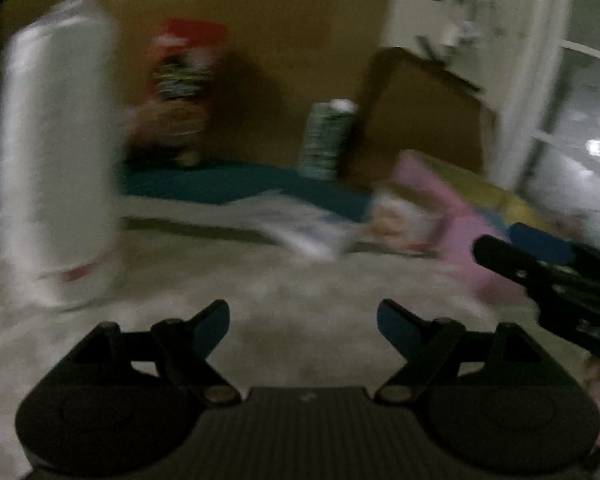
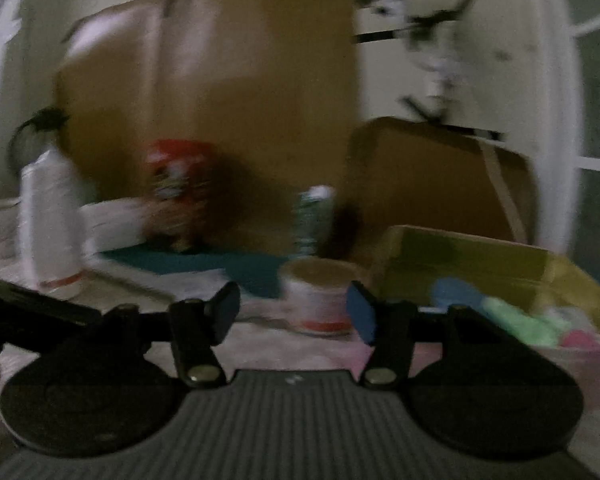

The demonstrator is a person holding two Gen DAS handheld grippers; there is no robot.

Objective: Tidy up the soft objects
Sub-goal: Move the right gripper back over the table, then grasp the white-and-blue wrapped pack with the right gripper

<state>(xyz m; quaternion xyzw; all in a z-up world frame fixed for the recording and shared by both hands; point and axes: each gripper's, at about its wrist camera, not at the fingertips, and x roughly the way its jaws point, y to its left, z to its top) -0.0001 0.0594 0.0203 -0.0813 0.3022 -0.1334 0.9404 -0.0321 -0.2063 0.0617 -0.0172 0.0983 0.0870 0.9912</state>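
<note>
Both views are blurred. My left gripper [image 1: 303, 320] is open and empty above a pale floor. My right gripper [image 2: 293, 312] is open and empty; it also shows in the left wrist view [image 1: 548, 276] at the right edge. An open cardboard box [image 2: 480, 248] sits at the right and holds soft objects: a blue one [image 2: 456, 292], a green one [image 2: 516, 320] and a pink one [image 2: 580, 338]. The same box, pink-sided, shows in the left wrist view [image 1: 456, 208]. A short white roll [image 2: 318, 300] stands just ahead between my right fingers.
A tall white roll [image 1: 56, 160] stands at left. A red-capped plush figure [image 1: 180, 92] and a patterned can [image 1: 324, 140] stand at the back on a teal mat [image 1: 240, 188]. Cardboard sheets [image 2: 240, 100] lean on the wall. Papers [image 1: 300, 224] lie on the floor.
</note>
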